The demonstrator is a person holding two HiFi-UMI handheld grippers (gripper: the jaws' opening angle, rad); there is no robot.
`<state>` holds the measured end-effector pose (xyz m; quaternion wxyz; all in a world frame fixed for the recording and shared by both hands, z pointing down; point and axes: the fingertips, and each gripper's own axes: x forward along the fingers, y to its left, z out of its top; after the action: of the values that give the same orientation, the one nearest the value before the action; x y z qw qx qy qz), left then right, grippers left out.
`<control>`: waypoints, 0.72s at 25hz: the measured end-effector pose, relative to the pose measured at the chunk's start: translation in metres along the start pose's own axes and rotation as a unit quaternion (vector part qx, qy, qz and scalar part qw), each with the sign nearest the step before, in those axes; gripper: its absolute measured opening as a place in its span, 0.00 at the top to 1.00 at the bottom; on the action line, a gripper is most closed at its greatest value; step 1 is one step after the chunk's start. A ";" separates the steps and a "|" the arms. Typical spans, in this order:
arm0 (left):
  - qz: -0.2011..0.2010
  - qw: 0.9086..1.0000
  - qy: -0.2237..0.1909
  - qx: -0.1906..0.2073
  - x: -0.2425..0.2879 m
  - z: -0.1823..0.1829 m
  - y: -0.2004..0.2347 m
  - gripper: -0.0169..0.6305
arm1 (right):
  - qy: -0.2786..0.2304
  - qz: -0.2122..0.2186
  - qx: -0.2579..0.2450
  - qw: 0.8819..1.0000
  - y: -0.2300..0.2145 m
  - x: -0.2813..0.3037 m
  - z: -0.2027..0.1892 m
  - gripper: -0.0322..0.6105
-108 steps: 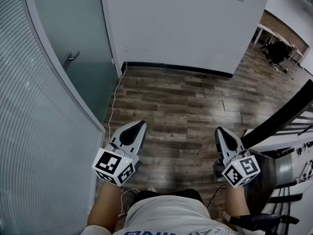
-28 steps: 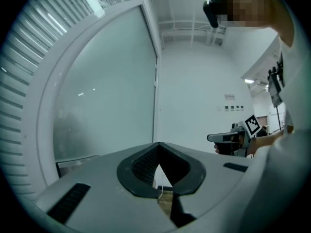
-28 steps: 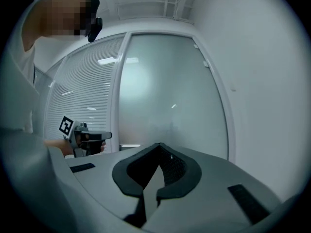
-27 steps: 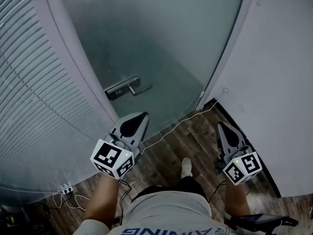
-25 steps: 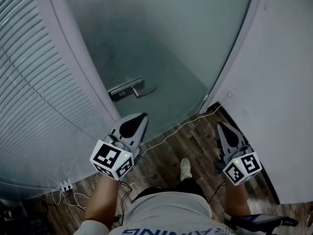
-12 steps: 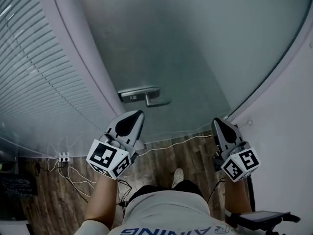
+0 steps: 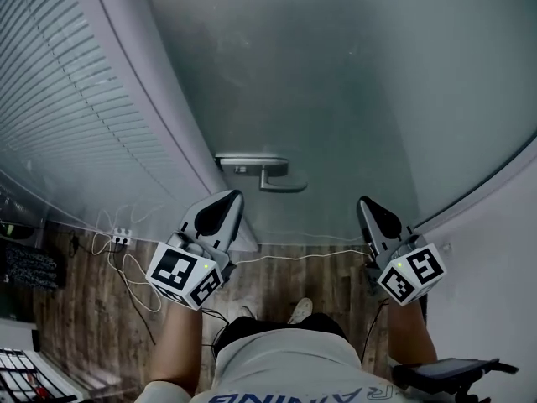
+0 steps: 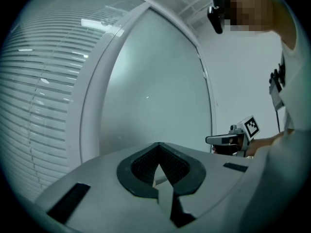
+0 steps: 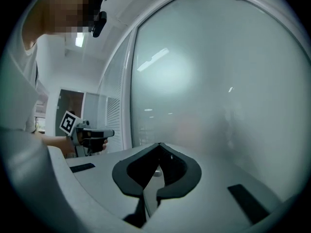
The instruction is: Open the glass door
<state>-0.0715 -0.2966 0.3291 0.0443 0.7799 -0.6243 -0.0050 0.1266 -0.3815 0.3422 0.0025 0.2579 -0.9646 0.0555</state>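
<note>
The left gripper [image 7: 228,198] and the right gripper [image 7: 366,203] both have their jaws pressed together with nothing in them, and they sit low on either side of the lever handle [image 7: 267,173] without touching it. Over the last few seconds the person has turned from a side-on position to face the glass door [image 7: 352,82] squarely, bringing the handle just ahead of the tips; I judge the approach nearly done and the lever press still to come. There are two grippers, one door, one handle, and one slatted partition [image 7: 59,99] on the left.

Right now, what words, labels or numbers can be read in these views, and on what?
On the shirt: print cut off by the picture's bottom edge, unreadable.
On the left gripper and right gripper: square marker patterns only, no letters.
Nothing else legible.
</note>
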 end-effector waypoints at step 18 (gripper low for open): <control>-0.020 1.000 0.002 -0.004 0.006 -0.001 0.024 0.97 | 0.068 0.036 -0.005 0.997 0.013 0.065 -0.028 0.95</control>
<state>-0.0931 -0.3071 0.3324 0.0481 0.7920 -0.6086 -0.0068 0.0632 -0.3993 0.3710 0.0675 0.2188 -0.9710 0.0685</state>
